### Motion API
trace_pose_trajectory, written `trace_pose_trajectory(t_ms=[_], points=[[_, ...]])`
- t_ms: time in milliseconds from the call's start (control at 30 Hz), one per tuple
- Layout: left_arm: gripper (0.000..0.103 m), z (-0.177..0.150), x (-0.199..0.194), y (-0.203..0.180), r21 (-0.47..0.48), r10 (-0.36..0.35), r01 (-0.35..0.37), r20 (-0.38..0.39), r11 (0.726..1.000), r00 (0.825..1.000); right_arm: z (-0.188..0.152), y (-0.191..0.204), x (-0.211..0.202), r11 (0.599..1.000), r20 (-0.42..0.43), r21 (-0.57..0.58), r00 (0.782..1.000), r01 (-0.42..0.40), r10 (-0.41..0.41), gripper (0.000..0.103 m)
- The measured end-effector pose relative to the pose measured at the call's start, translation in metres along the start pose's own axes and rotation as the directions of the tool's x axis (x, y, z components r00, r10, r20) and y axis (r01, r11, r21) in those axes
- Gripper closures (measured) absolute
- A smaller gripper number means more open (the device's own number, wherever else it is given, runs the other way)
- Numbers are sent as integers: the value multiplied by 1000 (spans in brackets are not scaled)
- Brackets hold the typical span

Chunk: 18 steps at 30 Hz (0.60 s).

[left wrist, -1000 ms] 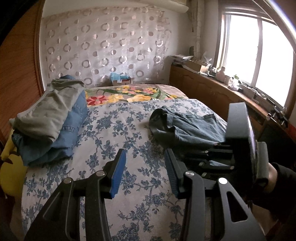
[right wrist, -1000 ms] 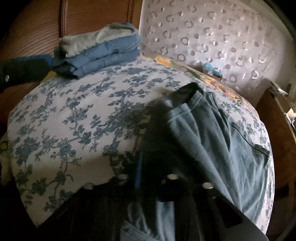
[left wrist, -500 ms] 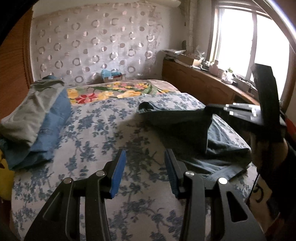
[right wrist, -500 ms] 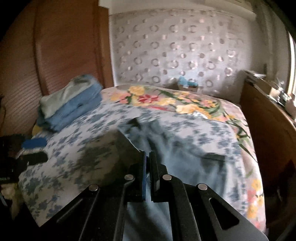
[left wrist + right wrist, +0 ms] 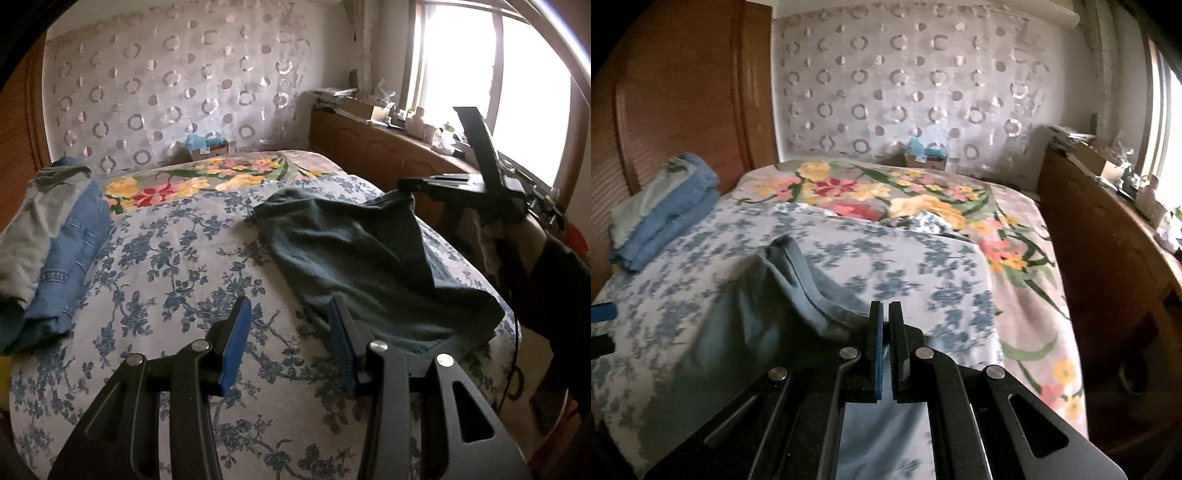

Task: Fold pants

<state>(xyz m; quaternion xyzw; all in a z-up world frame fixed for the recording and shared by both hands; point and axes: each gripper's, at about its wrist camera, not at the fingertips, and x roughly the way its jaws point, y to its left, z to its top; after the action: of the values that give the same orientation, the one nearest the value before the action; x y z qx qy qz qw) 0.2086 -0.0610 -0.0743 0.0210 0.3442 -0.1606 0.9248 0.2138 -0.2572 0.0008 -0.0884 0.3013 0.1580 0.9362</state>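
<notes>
Seen from the left wrist view, going left to right: a stack of folded clothes (image 5: 48,240) at the left edge of the frame, on the flowered bed (image 5: 177,258). At lower centre, the left claw (image 5: 291,339) with blue pads spread wide and nothing between them, poised above the bedspread just beside the near edge of the pants. Right of centre, the dark teal pants (image 5: 354,258) — partly flat on the bed, partly drawn up into a peak. At upper right, the right claw (image 5: 408,184) pressed together on that peak, holding the cloth up off the bed.

Judged an early step: one edge lifted by the right claw to spread or straighten the pants, no fold made yet. Next move likely called for the left claw to close on a matching edge or corner near it, so both could pull the cloth taut and lay it flat.

From the right wrist view, the right claw (image 5: 885,347) at lower centre, pinched on a sliver of cloth, with the pants (image 5: 768,317) hanging to its left.

Hard to make out — waistband or leg end in the grip; bedspread blurred; pants' right edge hidden behind the raised fold.
</notes>
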Motion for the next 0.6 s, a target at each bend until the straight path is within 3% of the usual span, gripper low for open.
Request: trace_pose_trajectory(t_ms=[400, 600], points=[[59, -2, 11, -5, -5, -5, 5, -25, 1000, 1000, 10, -10, 18, 997, -19, 18, 997, 73, -73, 101], [59, -3, 13, -11, 3, -16, 16, -30, 1000, 999, -2, -6, 11, 996, -28, 69, 998, -59, 61, 100]])
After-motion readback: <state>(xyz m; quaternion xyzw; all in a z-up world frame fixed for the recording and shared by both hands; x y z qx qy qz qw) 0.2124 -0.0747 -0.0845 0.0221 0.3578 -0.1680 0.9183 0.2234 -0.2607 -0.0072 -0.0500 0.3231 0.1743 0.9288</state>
